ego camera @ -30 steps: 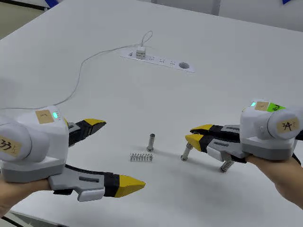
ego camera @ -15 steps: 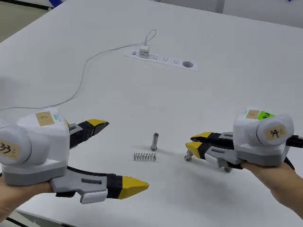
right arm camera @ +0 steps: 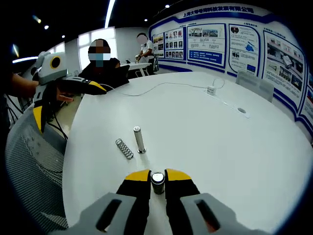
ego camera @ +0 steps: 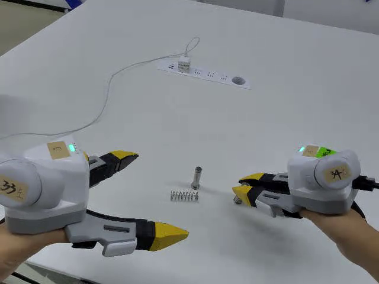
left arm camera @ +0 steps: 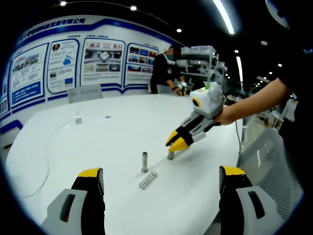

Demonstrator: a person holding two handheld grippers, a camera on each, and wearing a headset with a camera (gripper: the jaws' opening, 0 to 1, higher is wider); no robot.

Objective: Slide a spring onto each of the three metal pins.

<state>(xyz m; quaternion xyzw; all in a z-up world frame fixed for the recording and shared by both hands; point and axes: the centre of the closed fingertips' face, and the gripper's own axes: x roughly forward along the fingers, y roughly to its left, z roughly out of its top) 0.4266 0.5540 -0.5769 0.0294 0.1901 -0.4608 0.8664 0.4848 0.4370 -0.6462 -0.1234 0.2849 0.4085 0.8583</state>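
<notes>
— Pins first: where do they stand against your tongs?

— Everything sits on the white table (ego camera: 266,118), and I hold both tongs low over it. My left tongs (ego camera: 153,195) gape wide and hold nothing. My right tongs (ego camera: 246,184) are drawn narrow, the yellow tips pinching the head of one pin (right arm camera: 157,181), which stands upright on the table.

— Anything beyond them?

— Well past both sets of tips lies a power strip (ego camera: 204,75), with a thin cable (ego camera: 106,100) curving back toward my left tongs.

— And the other pin?

— The second pin (ego camera: 196,177) stands upright and bare between the two tongs. It is nearer the right tips and touches neither.

— The spring?

— My spring (ego camera: 184,196) lies flat on its side just beside that second pin's foot, on my side of it. It is in front of the open left jaws and apart from both tongs.
</notes>
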